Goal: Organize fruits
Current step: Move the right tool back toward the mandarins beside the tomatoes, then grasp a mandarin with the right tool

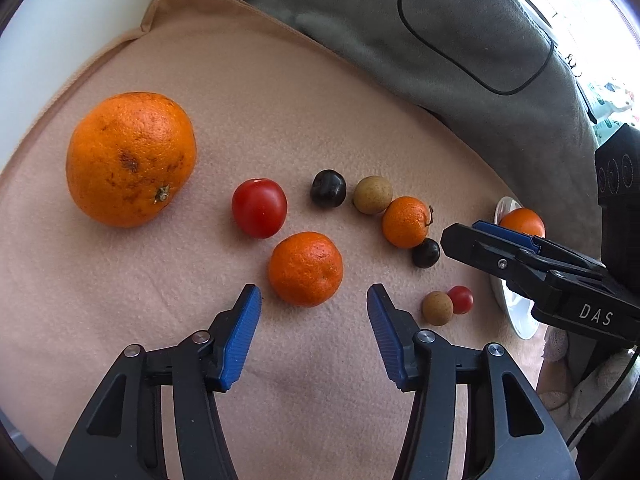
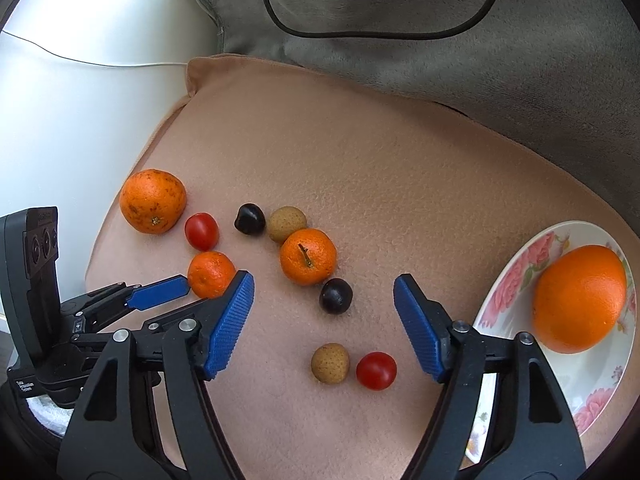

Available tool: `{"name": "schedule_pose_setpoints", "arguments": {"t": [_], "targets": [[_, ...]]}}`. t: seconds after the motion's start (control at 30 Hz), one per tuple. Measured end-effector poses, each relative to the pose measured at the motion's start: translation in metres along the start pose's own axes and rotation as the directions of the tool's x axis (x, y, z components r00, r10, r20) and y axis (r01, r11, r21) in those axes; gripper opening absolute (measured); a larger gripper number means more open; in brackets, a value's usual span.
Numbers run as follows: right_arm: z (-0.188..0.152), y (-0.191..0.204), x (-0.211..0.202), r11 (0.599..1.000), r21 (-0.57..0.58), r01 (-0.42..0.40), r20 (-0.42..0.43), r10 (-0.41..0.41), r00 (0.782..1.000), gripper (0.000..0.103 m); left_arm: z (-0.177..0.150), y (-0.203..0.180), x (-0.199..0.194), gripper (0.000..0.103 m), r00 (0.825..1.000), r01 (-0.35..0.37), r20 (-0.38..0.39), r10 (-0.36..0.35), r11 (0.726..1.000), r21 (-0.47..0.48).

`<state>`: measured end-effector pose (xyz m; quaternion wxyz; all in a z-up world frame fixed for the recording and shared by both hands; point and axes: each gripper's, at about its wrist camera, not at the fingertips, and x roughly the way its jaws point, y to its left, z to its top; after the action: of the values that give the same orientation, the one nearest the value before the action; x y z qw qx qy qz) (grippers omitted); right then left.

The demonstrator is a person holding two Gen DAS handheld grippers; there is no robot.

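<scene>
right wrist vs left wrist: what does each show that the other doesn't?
Right wrist only: the plate's floral rim, the whole orange on it, and a white cable.
Left wrist only: the right hand-held gripper from the side, marked DAS, hiding most of the plate.
Both: the big orange, three mandarins, two tomatoes, two dark fruits and two tan fruits on the beige cloth, plus the grey cushion.

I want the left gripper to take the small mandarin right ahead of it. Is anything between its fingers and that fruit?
Nothing visible: the left gripper is open with only bare blanket before the mandarin. The red tomato lies beyond it, apart.
</scene>
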<state>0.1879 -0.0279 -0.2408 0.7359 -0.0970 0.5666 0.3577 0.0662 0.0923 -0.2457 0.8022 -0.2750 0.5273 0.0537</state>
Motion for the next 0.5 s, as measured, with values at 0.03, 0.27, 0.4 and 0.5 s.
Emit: {"name": "schedule_pose_setpoints", "arguments": {"t": [0.03,0.27,0.4,0.5], "targets": [[0.001,0.000,0.002,1.000,-0.004,-0.001,-0.003,0.001,1.000,0.072,0.000,0.001,0.001,0.052,1.000,-0.001,-0.001,0.001,1.000,-0.004],[0.007,0.003,0.016,1.000,-0.016,-0.012,-0.026,0.011,1.000,0.065,0.004,0.003,0.007,0.048,1.000,-0.011,-0.008,0.010,1.000,-0.008],[0.008,0.006,0.022,1.000,-0.023,-0.012,-0.035,0.011,0.999,0.062,0.007,0.000,0.010,0.046,1.000,-0.020,-0.010,0.020,1.000,0.001],[0.010,0.006,0.028,1.000,-0.025,-0.010,-0.044,0.009,0.999,0.062,0.010,-0.002,0.014,0.046,1.000,-0.021,-0.012,0.021,1.000,0.000]]}}
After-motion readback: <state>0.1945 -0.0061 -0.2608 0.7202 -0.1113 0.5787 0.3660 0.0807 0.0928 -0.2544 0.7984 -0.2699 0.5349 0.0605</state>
